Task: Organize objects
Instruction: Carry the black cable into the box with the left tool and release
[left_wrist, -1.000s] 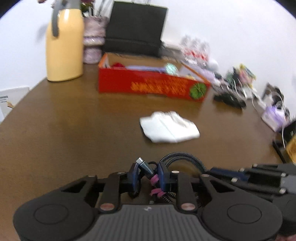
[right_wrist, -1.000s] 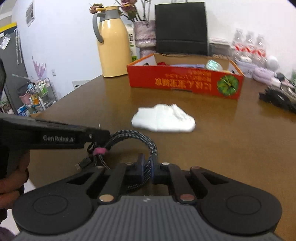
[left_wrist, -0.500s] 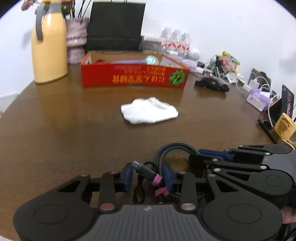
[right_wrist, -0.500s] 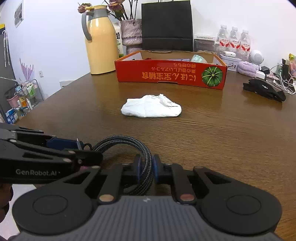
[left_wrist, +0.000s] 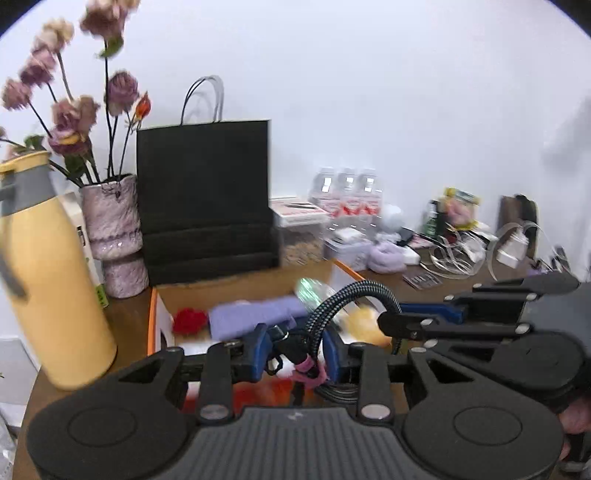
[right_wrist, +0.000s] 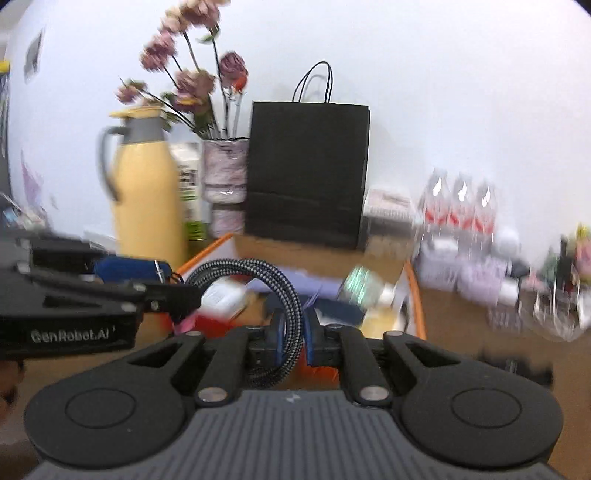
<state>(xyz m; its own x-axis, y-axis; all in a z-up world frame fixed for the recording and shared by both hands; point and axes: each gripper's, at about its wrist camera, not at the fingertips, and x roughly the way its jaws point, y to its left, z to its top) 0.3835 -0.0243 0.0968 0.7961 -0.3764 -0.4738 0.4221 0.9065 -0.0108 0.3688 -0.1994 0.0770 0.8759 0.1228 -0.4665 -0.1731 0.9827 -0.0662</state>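
Left wrist view: left gripper (left_wrist: 295, 352) clamped on the bundled end of the braided cable (left_wrist: 347, 291), pink tie (left_wrist: 308, 371) between the blue pads. 0.5 s ago bare tabletop and a white cloth lay ahead of the fingers; now the red cardboard box (left_wrist: 155, 321) sits directly below and ahead, with a purple cloth (left_wrist: 255, 317) and a red item (left_wrist: 190, 320) inside. Yellow thermos (left_wrist: 55, 280) close on the left, black paper bag (left_wrist: 207, 195) beyond the box. Right gripper enters from the right, gripping the cable's arc.

Right wrist view: right gripper (right_wrist: 293, 338) closed on the cable loop (right_wrist: 258, 273). Box rim (right_wrist: 415, 295) now just ahead; 3 water bottles (right_wrist: 460, 206) far right. Strong motion blur.
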